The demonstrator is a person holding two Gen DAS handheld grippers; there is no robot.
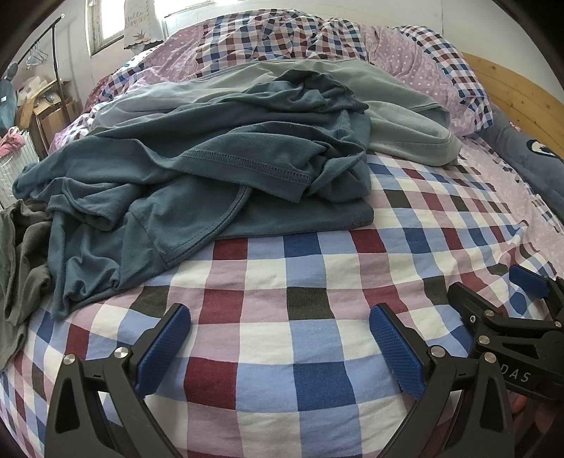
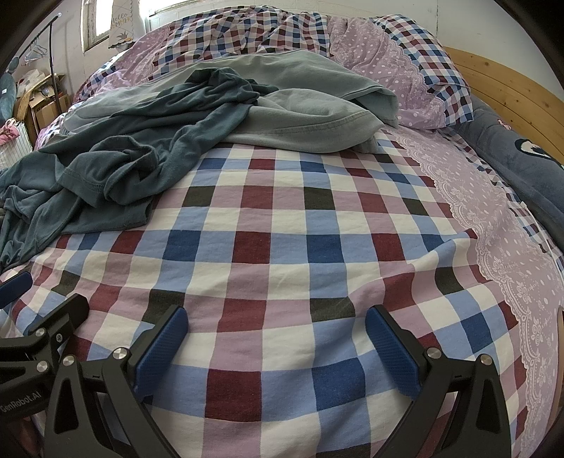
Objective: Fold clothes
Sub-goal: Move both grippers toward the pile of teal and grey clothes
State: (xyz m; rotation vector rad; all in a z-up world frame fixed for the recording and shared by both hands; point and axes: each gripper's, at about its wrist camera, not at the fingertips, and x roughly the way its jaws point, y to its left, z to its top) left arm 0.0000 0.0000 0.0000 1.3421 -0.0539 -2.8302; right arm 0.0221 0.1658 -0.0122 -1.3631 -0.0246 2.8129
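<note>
both hand-held grippers, left point(image 1: 280, 347) and right point(image 2: 276, 347), are held released; the soft, limp teal t-shirt point(image 1: 197, 169) is best gripped at its stitched hem.

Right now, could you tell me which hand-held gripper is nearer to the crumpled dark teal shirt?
Left. The left hand-held gripper hovers open just short of the dark teal shirt, which lies ahead and to its left. The right hand-held gripper, also open, sits farther to the shirt's right.

A checked bedspread point(image 2: 282, 246) covered the bed, with a wooden headboard point(image 2: 511, 91) at the upper right. Daylight came through a window point(image 1: 105, 28) at the upper left, beside a clothes rack point(image 1: 53, 53) and cardboard boxes point(image 1: 53, 112).
</note>
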